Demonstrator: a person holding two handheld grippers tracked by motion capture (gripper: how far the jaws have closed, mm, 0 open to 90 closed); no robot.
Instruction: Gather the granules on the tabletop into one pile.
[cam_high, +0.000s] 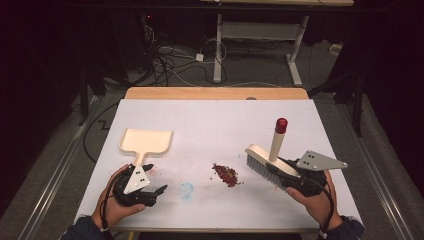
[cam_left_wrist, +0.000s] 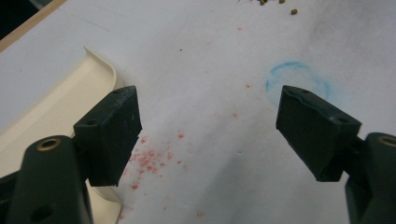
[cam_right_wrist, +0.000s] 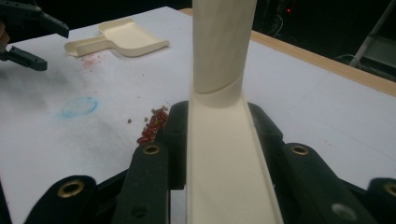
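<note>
No writing or brand is showing on anything. The right gripper, at the lower right of the high view, is clamping its fingers on the brush: a cream back, pale grey bristles, and an upright cream handle ending in a red cap. Left of it, at centre frame, a small pile of dark red grains is lying on the white tabletop. The left gripper, lower left, is holding its fingers wide apart around nothing, just below the cream dustpan. A faint blue ring is marking the surface beside it.

No readable text, label, brand, number or sign appears on anything.
</note>
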